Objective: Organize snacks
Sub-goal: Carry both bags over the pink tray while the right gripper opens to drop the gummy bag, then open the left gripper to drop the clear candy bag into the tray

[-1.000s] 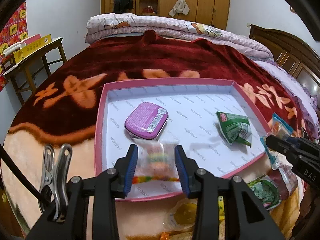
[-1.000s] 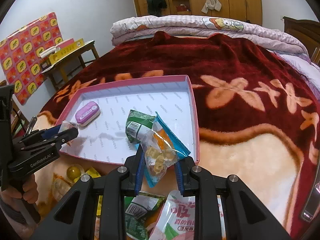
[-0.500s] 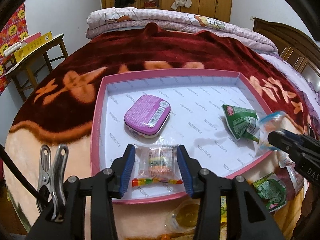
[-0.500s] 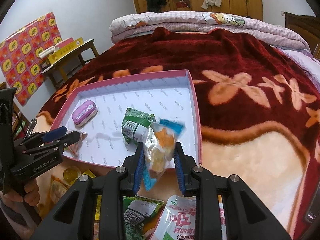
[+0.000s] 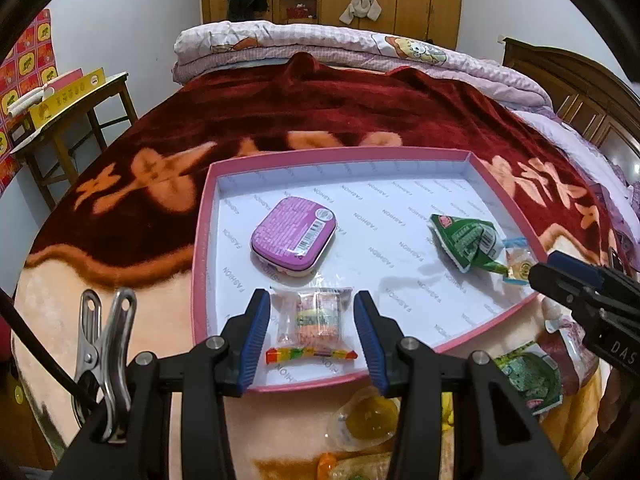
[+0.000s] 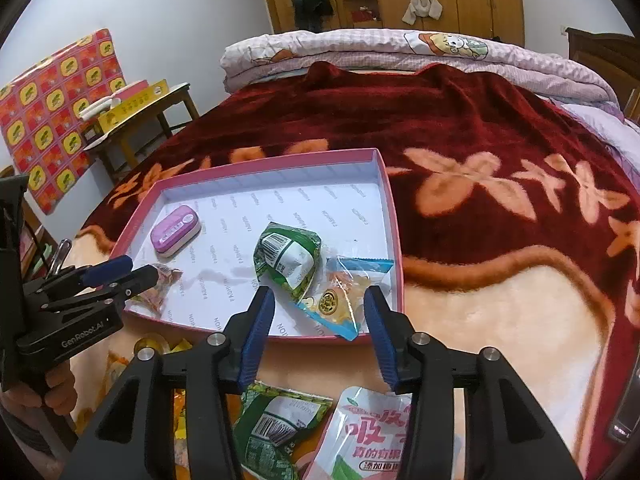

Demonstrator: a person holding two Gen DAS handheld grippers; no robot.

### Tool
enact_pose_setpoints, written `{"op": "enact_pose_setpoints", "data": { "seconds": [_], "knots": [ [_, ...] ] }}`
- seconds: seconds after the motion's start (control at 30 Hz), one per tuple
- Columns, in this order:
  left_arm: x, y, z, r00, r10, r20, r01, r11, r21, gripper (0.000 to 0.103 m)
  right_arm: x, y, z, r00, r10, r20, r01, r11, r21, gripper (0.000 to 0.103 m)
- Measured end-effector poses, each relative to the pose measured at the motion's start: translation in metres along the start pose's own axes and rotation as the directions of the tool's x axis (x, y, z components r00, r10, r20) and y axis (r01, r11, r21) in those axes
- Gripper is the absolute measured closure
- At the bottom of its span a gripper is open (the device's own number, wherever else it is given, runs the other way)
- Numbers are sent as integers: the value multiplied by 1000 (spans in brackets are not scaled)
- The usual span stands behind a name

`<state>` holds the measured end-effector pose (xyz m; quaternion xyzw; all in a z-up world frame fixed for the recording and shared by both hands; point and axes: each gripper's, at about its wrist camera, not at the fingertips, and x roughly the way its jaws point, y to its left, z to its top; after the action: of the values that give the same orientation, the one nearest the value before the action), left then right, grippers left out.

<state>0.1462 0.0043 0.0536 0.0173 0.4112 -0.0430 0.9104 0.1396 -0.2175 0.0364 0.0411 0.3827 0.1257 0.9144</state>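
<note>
A pink-rimmed tray point(image 5: 200, 240) with a white floor lies on a red blanket. In it are a purple tin point(image 5: 294, 236), a green packet point(image 5: 466, 242), a clear candy packet point(image 5: 316, 318) with a rainbow edge, and a blue-edged clear packet point(image 6: 348, 300). My left gripper point(image 5: 312, 300) is open over the tray's near edge; the candy packet lies flat between its pads, touching neither. My right gripper point(image 6: 318, 296) hangs over the tray's near right corner, its jaws opening. The blue-edged packet rests on the tray floor between them, free of the pads and leaning against the green packet point(image 6: 288, 260).
Loose snacks lie on the blanket in front of the tray: a jelly cup point(image 5: 368, 416), a green packet point(image 6: 276, 428), a pink-and-white pouch point(image 6: 368, 436). A metal clip point(image 5: 104, 340) hangs by the left gripper. A wooden table point(image 5: 76, 100) stands left; folded quilts point(image 5: 360, 52) lie beyond.
The right jaws went from shut on the blue-edged packet to apart, and the packet dropped into the tray. The left jaws widened a little around the candy packet, which settled flat.
</note>
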Motion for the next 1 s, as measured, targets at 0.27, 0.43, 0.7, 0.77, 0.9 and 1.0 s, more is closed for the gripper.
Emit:
{"op": "enact_pose_setpoints", "data": {
  "seconds": [0.27, 0.43, 0.7, 0.77, 0.9, 1.0],
  "knots": [
    [-18, 0, -2, 1000, -18, 14, 18, 1000, -8, 57, -16, 5, -4, 1000, 9, 21, -9, 1000, -4, 54],
    [-28, -1, -5, 1000, -22, 17, 22, 1000, -16, 57, -26, 9, -9, 999, 20, 30, -20, 1000, -5, 54],
    [-41, -1, -15, 999, -39, 11, 39, 999, -23, 57, -39, 14, -20, 999, 30, 33, -30, 999, -10, 54],
    [-44, -1, -18, 999, -44, 10, 44, 999, -25, 57, -41, 15, -24, 999, 31, 32, -31, 999, -13, 54],
    [-49, -3, -24, 999, -49, 9, 49, 999, -24, 57, -44, 15, -30, 999, 36, 27, -36, 999, -6, 54],
    [-52, -4, -28, 998, -56, 3, 56, 998, -22, 57, -46, 16, -35, 999, 42, 21, -42, 999, -3, 54]
  ]
}}
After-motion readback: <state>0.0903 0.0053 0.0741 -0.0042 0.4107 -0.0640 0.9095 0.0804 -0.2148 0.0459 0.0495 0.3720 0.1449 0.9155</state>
